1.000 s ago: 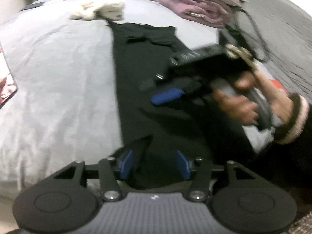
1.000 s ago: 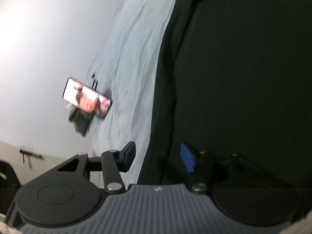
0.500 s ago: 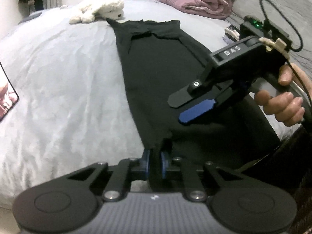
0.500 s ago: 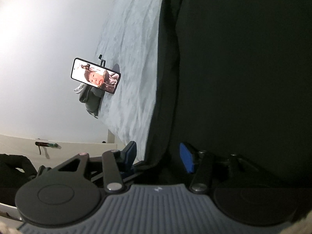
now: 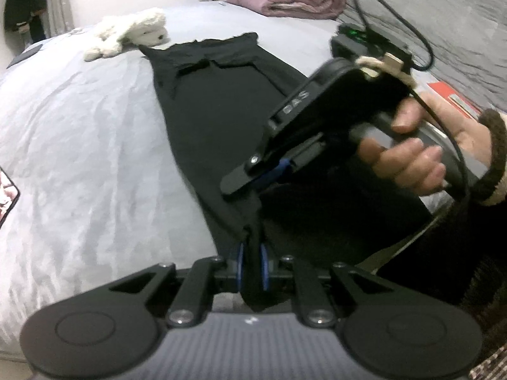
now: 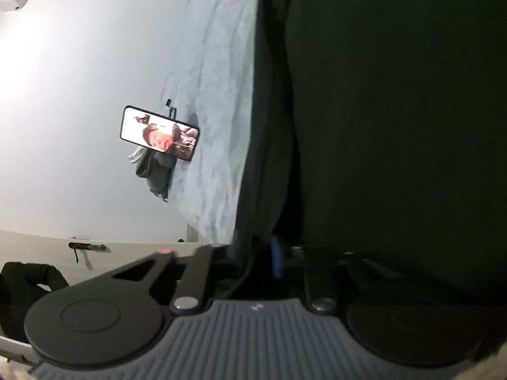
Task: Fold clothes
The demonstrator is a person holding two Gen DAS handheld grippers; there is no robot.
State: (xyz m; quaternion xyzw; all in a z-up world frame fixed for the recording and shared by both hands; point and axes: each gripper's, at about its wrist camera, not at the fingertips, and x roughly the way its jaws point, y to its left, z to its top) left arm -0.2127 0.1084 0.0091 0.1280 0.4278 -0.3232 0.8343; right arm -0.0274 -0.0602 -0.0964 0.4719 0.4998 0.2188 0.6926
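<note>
**Both grippers pinch the near hem; the fold itself is not yet made**

The left gripper (image 5: 252,266) is clamped on the near edge of the black garment (image 5: 215,110); the right gripper (image 5: 253,180) has pinched the same edge just beside it. The garment lies stretched lengthwise on the grey bed (image 5: 79,145), so the whole fold remains.

Black two-finger left gripper (image 5: 252,266) with blue pads, silver screws at the linkage pivots, round black discs either side of a ribbed grey housing. Right gripper (image 5: 253,179) black, lettered "DAS", blue pad, black cable looping from its rear. Right hand (image 5: 421,155) cuffed in dark brown knit sleeve (image 5: 492,158) with pale trim.
</note>
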